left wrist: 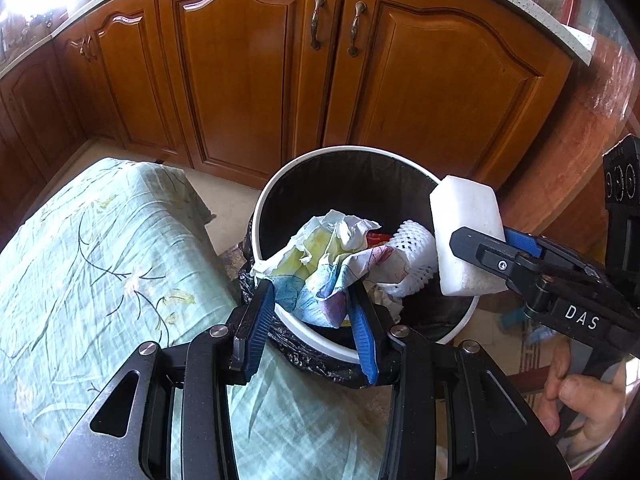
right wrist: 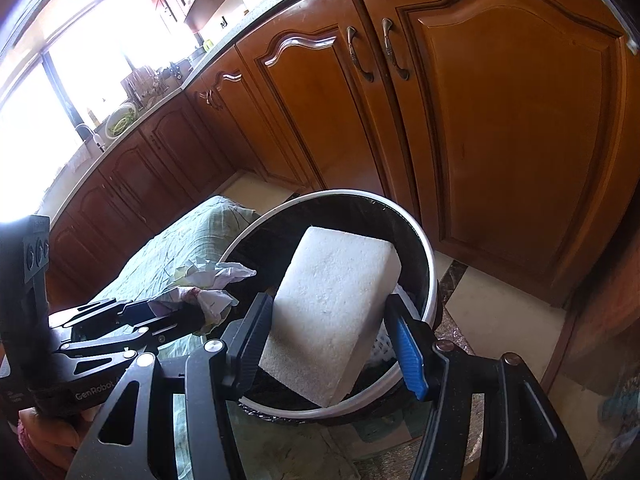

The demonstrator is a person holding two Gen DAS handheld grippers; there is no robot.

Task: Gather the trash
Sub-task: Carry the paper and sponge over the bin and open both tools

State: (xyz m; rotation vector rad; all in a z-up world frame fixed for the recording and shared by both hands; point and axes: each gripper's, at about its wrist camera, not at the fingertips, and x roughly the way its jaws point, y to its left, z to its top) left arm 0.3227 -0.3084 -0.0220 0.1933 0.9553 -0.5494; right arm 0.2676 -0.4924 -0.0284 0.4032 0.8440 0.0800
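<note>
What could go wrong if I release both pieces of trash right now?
1. The crumpled coloured paper wad in the left gripper hangs over the near rim of the white bin with the black liner; part could drop outside, onto the green floral cloth.
2. The white foam block in the right gripper is large and sits over the rim in the left wrist view; it may catch there or tip out.

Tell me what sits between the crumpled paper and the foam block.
A white foam net sleeve and a bit of red trash lie inside the bin, between crumpled paper and foam block; left wrist view.
</note>
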